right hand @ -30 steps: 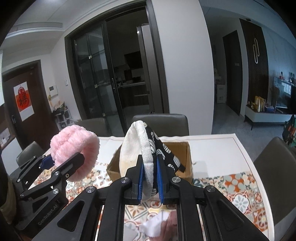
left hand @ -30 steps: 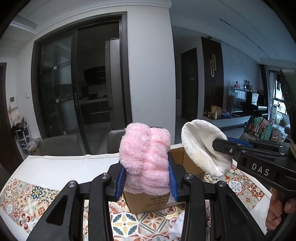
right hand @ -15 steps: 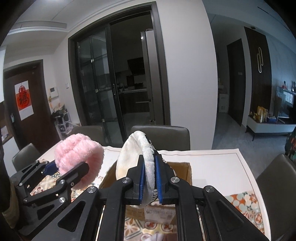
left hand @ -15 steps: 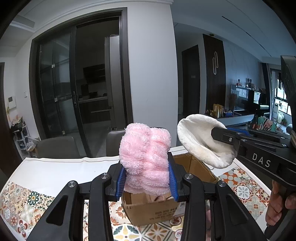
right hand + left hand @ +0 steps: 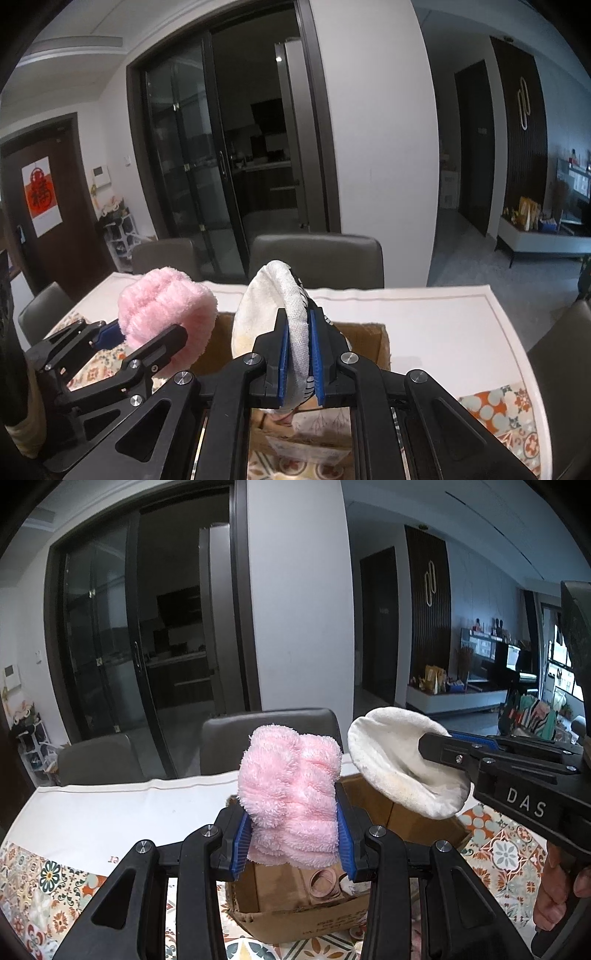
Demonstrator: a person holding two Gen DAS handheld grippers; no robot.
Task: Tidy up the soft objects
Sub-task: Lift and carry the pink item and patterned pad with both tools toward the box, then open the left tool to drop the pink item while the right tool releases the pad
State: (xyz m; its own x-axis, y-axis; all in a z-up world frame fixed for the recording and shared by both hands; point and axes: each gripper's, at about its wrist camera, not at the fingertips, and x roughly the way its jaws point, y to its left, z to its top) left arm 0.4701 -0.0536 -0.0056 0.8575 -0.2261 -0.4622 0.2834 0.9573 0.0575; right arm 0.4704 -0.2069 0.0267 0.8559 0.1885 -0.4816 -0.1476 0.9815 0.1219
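Gripping a fluffy pink towel (image 5: 291, 797), the left tongs (image 5: 293, 836) press their blue pads (image 5: 240, 843) into both its sides and hold it up over the near edge of the box (image 5: 424, 819). The right tongs (image 5: 299, 356) are clamped tight on a thin white cloth (image 5: 258, 314), which stands on edge between the pads; a dark patterned layer shows on its right face. From the left camera the cloth reads as a pale disc above the right half of the box, just beside the towel and apart from it. The open cardboard box sits on the bench (image 5: 110, 805), on its patterned tile cover, and holds some pinkish rings (image 5: 325, 880) and a few small pale things too hidden to name. A hand (image 5: 561, 890) holds the right tool's handle. Grey chairs (image 5: 317, 258) stand behind the box at the far side of the bench.
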